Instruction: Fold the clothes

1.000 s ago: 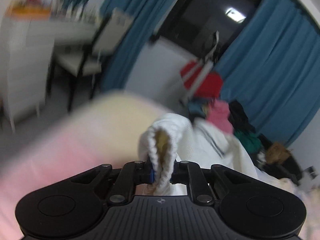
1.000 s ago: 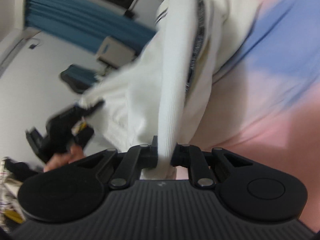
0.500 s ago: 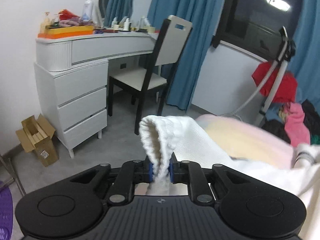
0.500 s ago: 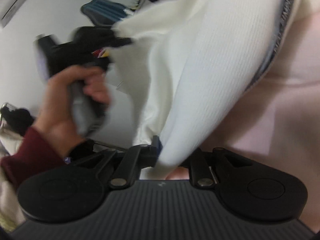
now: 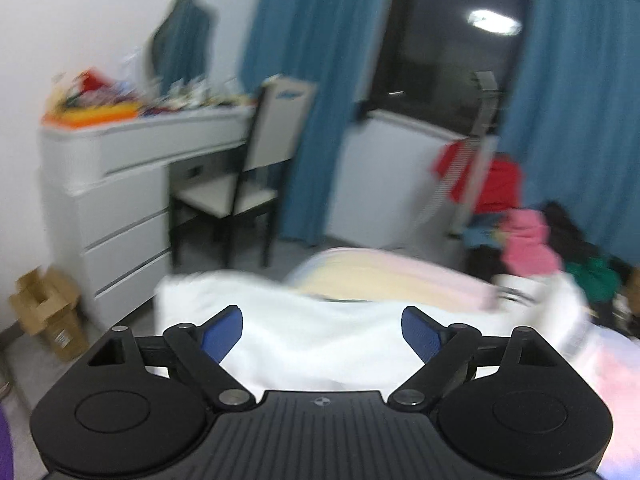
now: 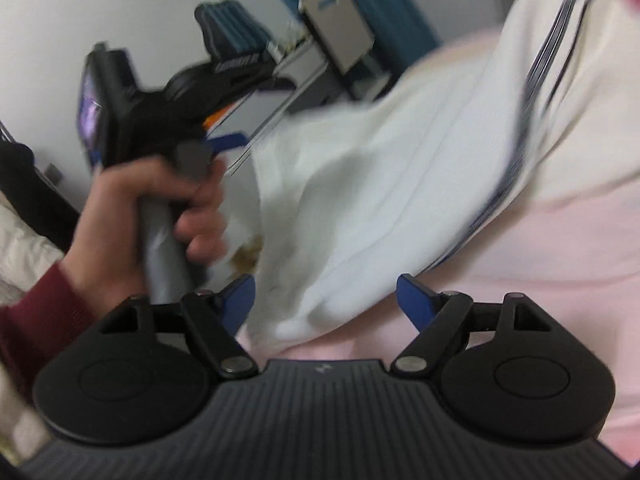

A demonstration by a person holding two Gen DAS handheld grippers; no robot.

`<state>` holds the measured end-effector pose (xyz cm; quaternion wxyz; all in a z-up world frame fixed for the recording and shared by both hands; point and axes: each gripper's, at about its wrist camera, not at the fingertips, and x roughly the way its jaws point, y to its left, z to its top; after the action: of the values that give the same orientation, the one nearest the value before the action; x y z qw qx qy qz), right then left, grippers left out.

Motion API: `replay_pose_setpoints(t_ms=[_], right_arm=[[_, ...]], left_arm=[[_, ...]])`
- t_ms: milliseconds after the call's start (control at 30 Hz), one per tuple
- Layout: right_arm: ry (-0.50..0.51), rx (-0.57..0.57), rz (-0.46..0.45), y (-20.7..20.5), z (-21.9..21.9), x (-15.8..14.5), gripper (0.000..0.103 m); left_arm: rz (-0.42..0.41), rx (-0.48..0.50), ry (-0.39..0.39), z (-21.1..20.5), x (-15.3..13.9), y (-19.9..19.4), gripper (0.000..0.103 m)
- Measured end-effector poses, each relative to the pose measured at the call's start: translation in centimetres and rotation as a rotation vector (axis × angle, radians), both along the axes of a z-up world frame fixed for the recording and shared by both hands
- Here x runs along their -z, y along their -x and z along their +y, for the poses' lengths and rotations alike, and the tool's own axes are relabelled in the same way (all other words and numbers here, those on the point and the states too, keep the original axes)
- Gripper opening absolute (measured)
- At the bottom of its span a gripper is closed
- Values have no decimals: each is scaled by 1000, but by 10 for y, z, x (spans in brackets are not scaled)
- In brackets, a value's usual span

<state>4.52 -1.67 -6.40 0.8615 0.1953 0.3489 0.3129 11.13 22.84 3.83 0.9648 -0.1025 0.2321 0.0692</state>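
A white knit garment [image 5: 304, 332] with dark stripes lies spread on the pastel bed cover [image 5: 384, 268]. My left gripper [image 5: 322, 334] is open just above its near edge, nothing between the blue pads. In the right wrist view the same garment [image 6: 376, 200] lies loose on the pink cover [image 6: 552, 272], its stripes [image 6: 532, 112] running to the upper right. My right gripper [image 6: 325, 300] is open over the garment's near corner. The left gripper [image 6: 188, 128] shows there too, held in a hand at the left.
A white dresser [image 5: 116, 184] with clutter on top and a chair [image 5: 256, 176] stand left of the bed. Blue curtains [image 5: 320, 80] frame a dark window. A heap of coloured clothes [image 5: 532, 240] lies at the right. A cardboard box [image 5: 44, 312] sits on the floor.
Both grippers were shut on the white garment and held it up. Now both have opened and the garment has dropped onto the bed.
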Motion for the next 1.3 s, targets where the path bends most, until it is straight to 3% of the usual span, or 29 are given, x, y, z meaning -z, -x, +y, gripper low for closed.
replay_pose_setpoints(t_ms=[167,300,433,533,633,733,933,1000,1067,1100,1133,1167,1233,1300], right_arm=[[165,110,-213,43,-58,-45,80],[225,202,-267,65,-109,-57,80],[241,318,-250,70,-151,-60,80],[224,391,-247,67,-173,-63,80],[182,448,-232,62,-192,-57,80],[155,472,-205,40,-195,-43,80],[203,497,-188,-2,-210,-13,80],[188,518,-152,-20,-220,3,80],[159,528,-105,-37,-228,18,80],[141,533,-79,-46,-233,28,80],[130,537,-58,-53,-236,35,80],[122,537,-37,-59,-239,42,80],[105,541,-8,-65,-243,52,80],[96,553,10,-67,-246,57,80]], left_arm=[[-85,180,-45,-80,-14,75,93],[-130,306,-40,-140,7,132,96],[-71,369,-40,-180,31,135,96],[-38,358,-47,-191,39,111,96],[-17,342,-7,-191,46,64,96],[-12,326,-4,-186,48,-12,96],[-12,327,-34,-202,56,-141,91],[11,338,-43,-213,64,-179,83],[34,341,-47,-224,71,-210,64],[43,340,-47,-229,75,-223,60],[37,343,-44,-233,77,-227,46],[25,354,-50,-238,78,-229,28],[-21,385,-76,-248,77,-218,6],[-74,436,-120,-253,75,-187,5]])
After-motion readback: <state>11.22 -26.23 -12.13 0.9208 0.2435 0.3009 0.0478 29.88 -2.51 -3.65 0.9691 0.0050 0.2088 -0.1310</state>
